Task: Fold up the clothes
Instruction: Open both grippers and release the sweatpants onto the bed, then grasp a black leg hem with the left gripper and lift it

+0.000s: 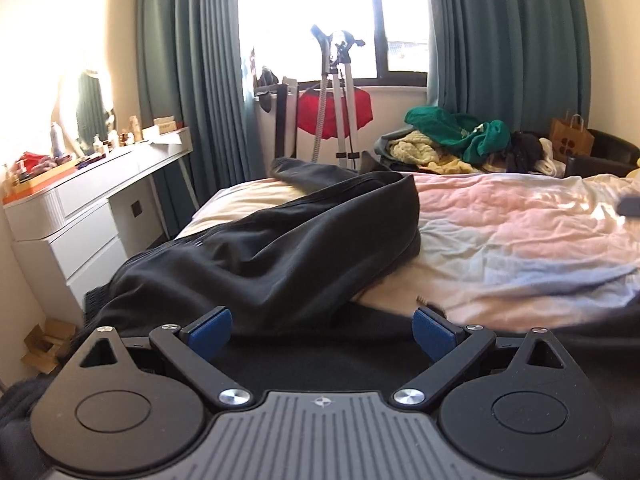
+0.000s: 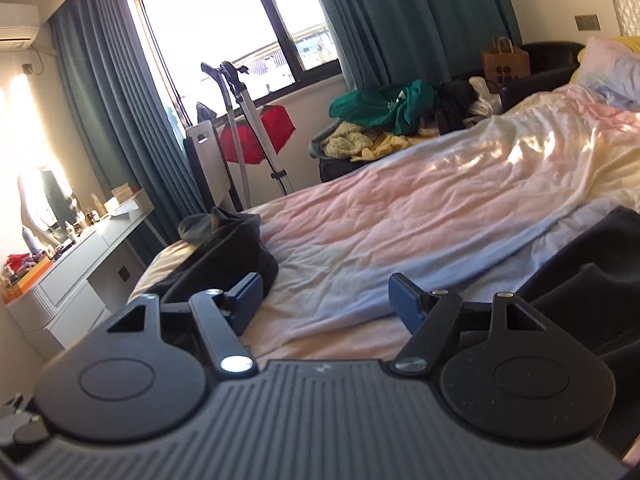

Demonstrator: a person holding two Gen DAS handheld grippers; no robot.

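Observation:
A black garment (image 1: 304, 240) lies bunched along the near left side of the bed (image 1: 520, 240), its folds rising toward the bed's far corner. My left gripper (image 1: 322, 330) stands open just short of the garment's near edge, with dark fabric below its blue pads (image 1: 212, 330) and nothing pinched. In the right wrist view the same black garment (image 2: 228, 256) lies left of my right gripper (image 2: 322, 302), which is open over the pink and blue bedcover (image 2: 400, 232). More dark cloth (image 2: 592, 280) lies at the right edge.
A white dresser (image 1: 80, 216) with bottles stands left of the bed. A steamer stand (image 1: 336, 92) and a red garment (image 1: 332, 112) stand under the window. A heap of green and yellow clothes (image 1: 452, 140) and a brown paper bag (image 1: 570, 138) lie beyond the bed.

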